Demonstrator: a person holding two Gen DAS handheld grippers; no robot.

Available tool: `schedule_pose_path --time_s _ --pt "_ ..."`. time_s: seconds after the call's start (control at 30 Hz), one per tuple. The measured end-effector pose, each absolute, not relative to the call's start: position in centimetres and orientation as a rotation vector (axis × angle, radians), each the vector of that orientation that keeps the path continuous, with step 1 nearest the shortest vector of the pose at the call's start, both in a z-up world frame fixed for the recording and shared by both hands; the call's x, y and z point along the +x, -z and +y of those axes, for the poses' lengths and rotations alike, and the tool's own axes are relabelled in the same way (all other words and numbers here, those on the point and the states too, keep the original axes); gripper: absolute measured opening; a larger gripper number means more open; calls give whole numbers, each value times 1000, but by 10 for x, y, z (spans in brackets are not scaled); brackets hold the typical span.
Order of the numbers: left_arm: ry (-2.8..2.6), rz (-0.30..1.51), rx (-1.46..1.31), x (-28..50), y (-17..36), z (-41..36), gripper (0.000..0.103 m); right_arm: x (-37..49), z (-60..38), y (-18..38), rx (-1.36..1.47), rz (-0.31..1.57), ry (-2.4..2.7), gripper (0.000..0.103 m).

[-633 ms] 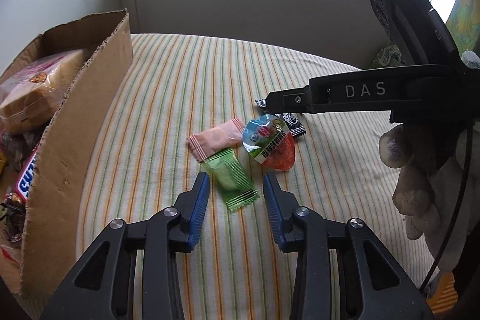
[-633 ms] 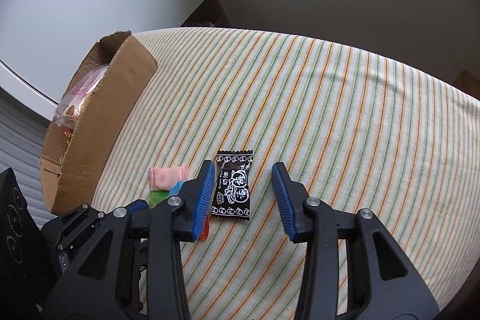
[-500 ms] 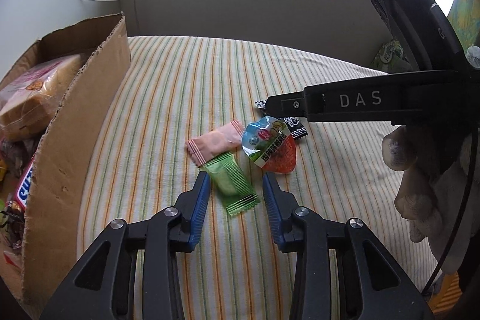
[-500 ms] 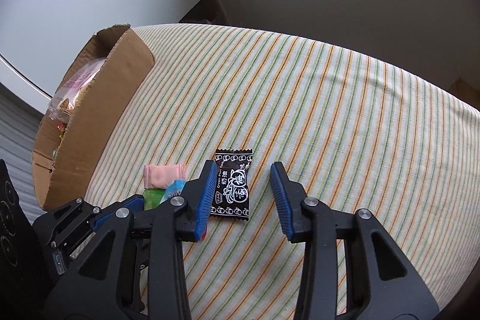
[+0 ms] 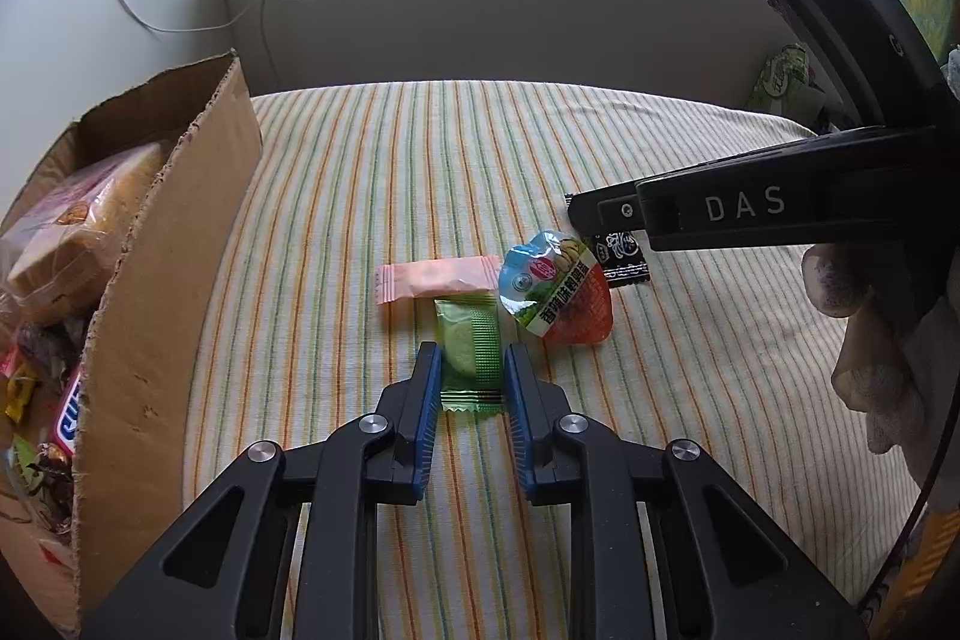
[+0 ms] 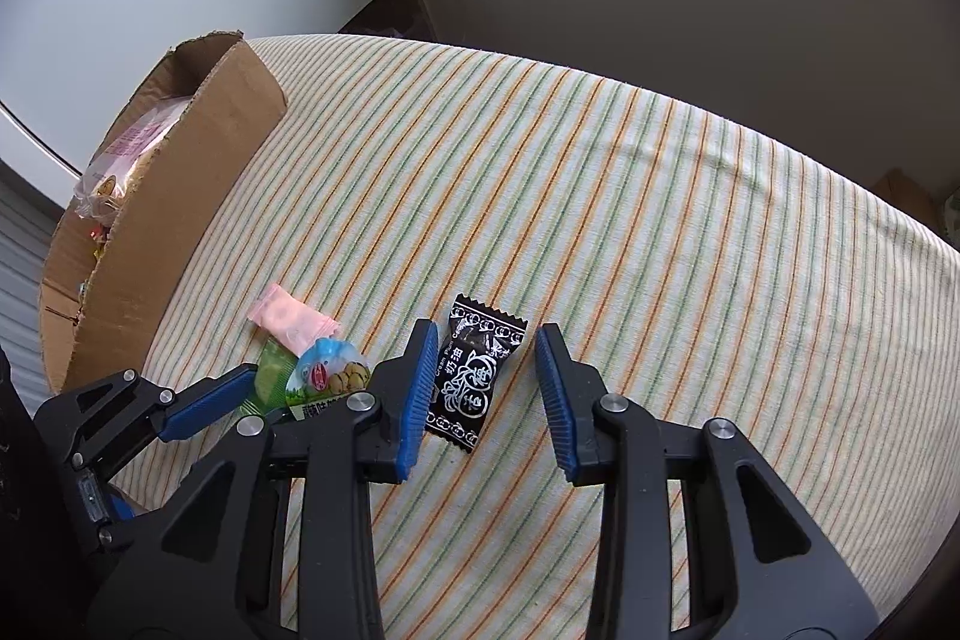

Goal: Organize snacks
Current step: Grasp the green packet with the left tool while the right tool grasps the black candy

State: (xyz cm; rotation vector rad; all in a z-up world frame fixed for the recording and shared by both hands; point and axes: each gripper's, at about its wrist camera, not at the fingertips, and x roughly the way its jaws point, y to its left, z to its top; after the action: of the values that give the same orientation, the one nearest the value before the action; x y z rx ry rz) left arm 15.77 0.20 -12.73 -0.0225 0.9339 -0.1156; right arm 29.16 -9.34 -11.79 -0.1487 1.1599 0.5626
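A green snack packet point(image 5: 469, 352) lies on the striped cloth, and my left gripper point(image 5: 470, 361) has its blue pads against both sides of it. A pink packet point(image 5: 438, 277) and a jelly cup with a red base point(image 5: 555, 295) lie just beyond. A black candy packet point(image 6: 474, 379) lies between the open jaws of my right gripper point(image 6: 485, 346), close to the left pad, untouched. The left gripper also shows in the right wrist view point(image 6: 204, 403). The right gripper's arm point(image 5: 720, 214) reaches in from the right in the left wrist view.
An open cardboard box point(image 5: 168, 244) with bread and several snacks stands at the left on the striped cloth point(image 6: 600, 196). A wall and windowsill with cables run behind. A gloved hand point(image 5: 870, 340) holds the right gripper.
My left gripper has moved forward and narrowed its jaws onto the green packet. My right gripper has come slightly closer over the black packet and stays open.
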Motion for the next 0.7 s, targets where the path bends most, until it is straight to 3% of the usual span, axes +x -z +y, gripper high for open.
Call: schedule_pose_path --time_s 0.33,0.43,0.7 --pt "123 929 -37 161 130 5 19 283 -83 119 -167 1166 -544 41" --pt "126 927 -48 160 130 10 19 279 -81 120 -215 1147 -517 25" --pt "135 925 -88 152 128 23 19 270 -96 117 -189 1127 -520 24"
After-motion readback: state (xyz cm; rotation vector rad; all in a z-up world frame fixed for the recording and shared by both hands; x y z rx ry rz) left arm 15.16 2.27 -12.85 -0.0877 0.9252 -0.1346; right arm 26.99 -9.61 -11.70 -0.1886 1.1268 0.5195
